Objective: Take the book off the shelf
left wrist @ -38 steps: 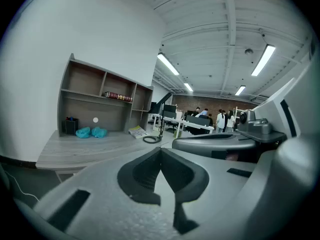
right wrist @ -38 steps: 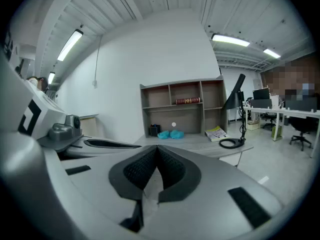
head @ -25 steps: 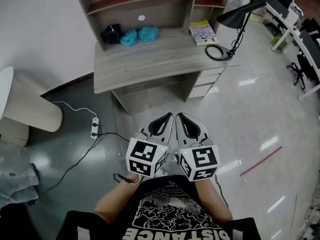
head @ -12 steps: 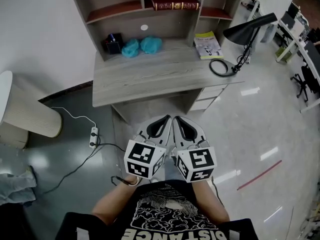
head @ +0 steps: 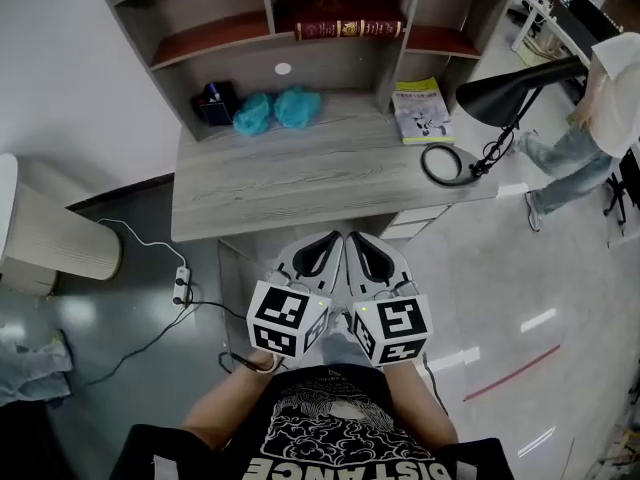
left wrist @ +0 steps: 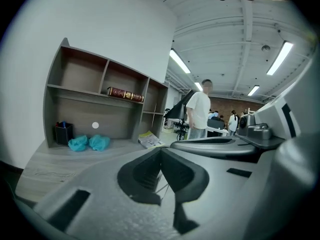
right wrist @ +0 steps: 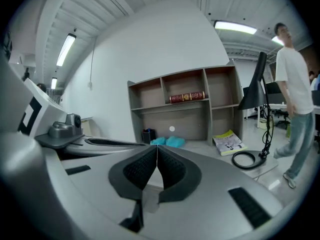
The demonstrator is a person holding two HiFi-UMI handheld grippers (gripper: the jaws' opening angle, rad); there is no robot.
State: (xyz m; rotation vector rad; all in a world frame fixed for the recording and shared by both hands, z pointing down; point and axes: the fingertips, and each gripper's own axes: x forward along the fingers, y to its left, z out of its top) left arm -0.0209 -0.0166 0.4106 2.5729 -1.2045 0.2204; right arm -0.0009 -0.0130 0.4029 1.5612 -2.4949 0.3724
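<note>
A dark red book (head: 345, 18) with gold lettering lies flat on the middle shelf of the grey desk hutch (head: 420, 13); it also shows in the left gripper view (left wrist: 125, 94) and the right gripper view (right wrist: 187, 97). My left gripper (head: 333, 238) and right gripper (head: 358, 236) are held side by side in front of the desk's near edge, well short of the book. Both are shut with nothing between the jaws.
On the grey desk (head: 300, 183) lie two teal cloth bundles (head: 275, 110), a black pen holder (head: 215, 101), a yellow-green booklet (head: 420, 110) and a black lamp (head: 500, 98) with a ring base. A person (head: 590, 118) walks at the right. A power strip (head: 180, 283) and cable lie on the floor at the left.
The desk and hutch have come nearer and lower in the head view as I moved toward them. The grippers keep their pose, both shut. A person has walked into view at the right.
</note>
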